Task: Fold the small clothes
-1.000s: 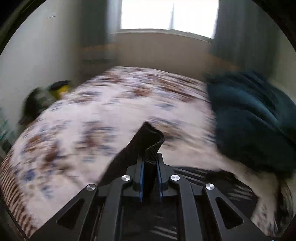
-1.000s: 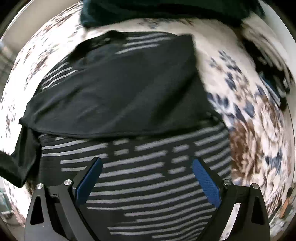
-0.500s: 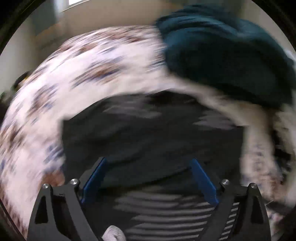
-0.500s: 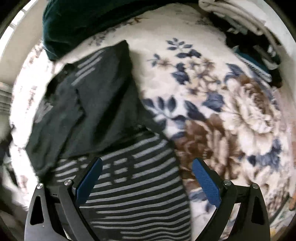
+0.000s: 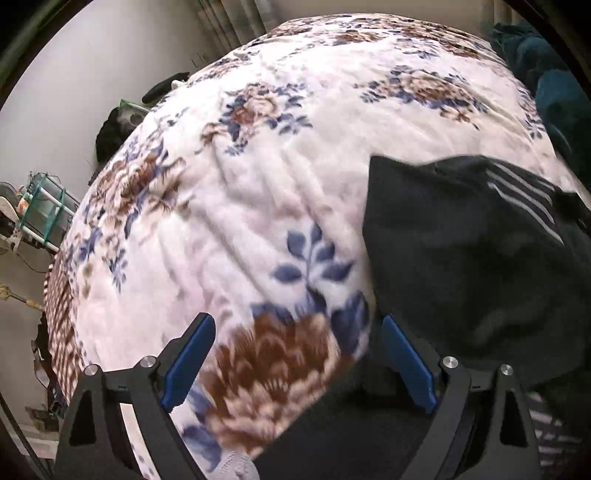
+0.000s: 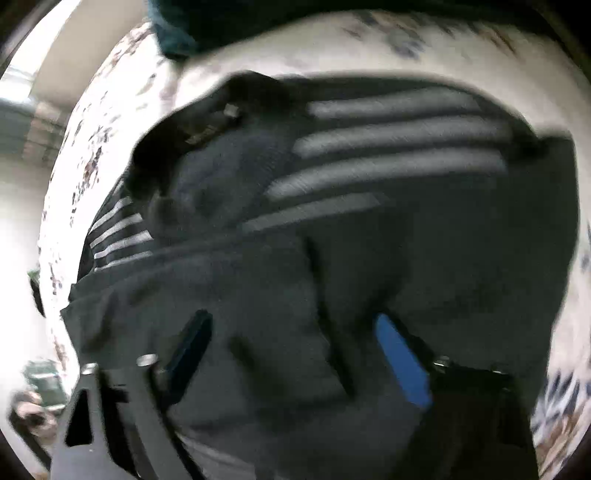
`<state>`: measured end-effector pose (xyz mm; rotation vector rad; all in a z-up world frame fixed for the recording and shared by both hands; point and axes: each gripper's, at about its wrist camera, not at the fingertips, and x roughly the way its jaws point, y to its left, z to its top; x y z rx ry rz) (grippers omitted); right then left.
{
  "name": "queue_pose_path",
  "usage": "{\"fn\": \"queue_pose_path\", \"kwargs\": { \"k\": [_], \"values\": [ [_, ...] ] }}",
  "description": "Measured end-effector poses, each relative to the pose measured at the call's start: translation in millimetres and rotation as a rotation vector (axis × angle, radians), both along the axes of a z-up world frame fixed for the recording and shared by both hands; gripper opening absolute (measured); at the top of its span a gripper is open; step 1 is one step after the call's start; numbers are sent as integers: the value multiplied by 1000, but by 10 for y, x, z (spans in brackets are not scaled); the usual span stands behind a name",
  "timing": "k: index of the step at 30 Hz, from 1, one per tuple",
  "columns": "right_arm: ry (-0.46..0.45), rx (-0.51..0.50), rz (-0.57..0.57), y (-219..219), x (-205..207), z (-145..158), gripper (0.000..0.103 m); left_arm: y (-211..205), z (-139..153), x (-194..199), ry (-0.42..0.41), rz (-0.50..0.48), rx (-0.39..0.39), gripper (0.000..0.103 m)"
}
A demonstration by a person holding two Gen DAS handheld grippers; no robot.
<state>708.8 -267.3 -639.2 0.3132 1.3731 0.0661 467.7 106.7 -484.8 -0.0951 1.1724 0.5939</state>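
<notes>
A black shirt with grey stripes [image 6: 369,206] lies partly folded on a floral bedspread [image 5: 258,177]. In the left wrist view the shirt [image 5: 472,251] lies at the right, its folded edge beside the right finger. My left gripper [image 5: 295,354] is open and empty, over bare bedspread at the shirt's left edge. My right gripper [image 6: 295,350] is open and empty, right over the middle of the shirt; this view is blurred.
A dark teal blanket [image 5: 554,92] lies at the bed's far right, and also shows at the top of the right wrist view [image 6: 207,22]. The bed's left edge drops to the floor, with a green-framed rack [image 5: 40,214] and a dark bag [image 5: 114,129] there.
My left gripper let go of the shirt's black fabric, opened, and swung left over the bedspread. My right gripper stayed open and moved back over the shirt's middle.
</notes>
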Motion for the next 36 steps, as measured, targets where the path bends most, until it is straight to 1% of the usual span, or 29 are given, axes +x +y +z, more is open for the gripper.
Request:
{"fn": "queue_pose_path", "kwargs": {
  "k": [1,2,4,5,7,9,11,14,17,18,20,22,24,25,26,27,28,30,31,32,34,36],
  "values": [
    [-21,-43,28,74,-12,51,20,30,3,39,-1,-2,1,92],
    [-40,-78,50,138,-33,117,8,36,8,74,-1,-2,6,92],
    [-91,-84,49,123,-133,295,6,49,38,121,-10,-6,0,93],
    [-110,-88,32,57,-193,399,3,38,55,138,-16,-8,-3,93],
    [-137,-88,-14,-123,-308,587,3,24,97,191,-30,-18,-8,93],
    [-154,-98,-87,-416,-446,762,3,-19,111,263,-43,-31,-14,93],
    [-147,-102,-146,-726,-558,829,3,-87,101,378,-50,-56,-17,93],
    [-95,-119,-188,-1051,-649,716,3,-203,19,580,-53,-91,-35,93],
    [-49,-112,-238,-1296,-721,543,3,-363,-96,821,-45,-152,-21,93],
    [-40,-105,-248,-1348,-736,505,3,-400,-149,896,-36,-169,-18,93],
    [-36,-139,-249,-1377,-765,456,3,-432,-245,1051,-12,-180,-3,93],
    [-16,-131,-272,-1450,-792,404,3,-433,-300,1156,0,-186,5,93],
    [26,-94,-266,-1480,-779,269,3,-417,-341,1246,12,-193,6,93],
    [64,-45,-254,-1524,-779,209,4,-412,-347,1269,17,-199,11,93],
    [100,7,-262,-1583,-787,165,5,-407,-336,1269,21,-202,13,93],
    [118,55,-282,-1652,-807,163,6,-405,-295,1252,14,-208,9,93],
    [116,93,-295,-1718,-835,201,8,-406,-244,1222,0,-215,5,93],
    [85,106,-318,-1809,-907,324,25,-390,-92,1094,-35,-215,1,93],
    [68,107,-329,-1823,-947,393,44,-359,-23,1022,-54,-207,1,93],
    [53,101,-337,-1813,-975,465,51,-291,55,915,-73,-181,13,93],
    [47,94,-302,-1687,-976,554,51,-153,118,764,-88,-128,18,93],
    [27,62,-253,-1546,-898,612,56,43,117,596,-83,-42,12,93]
  ]
}}
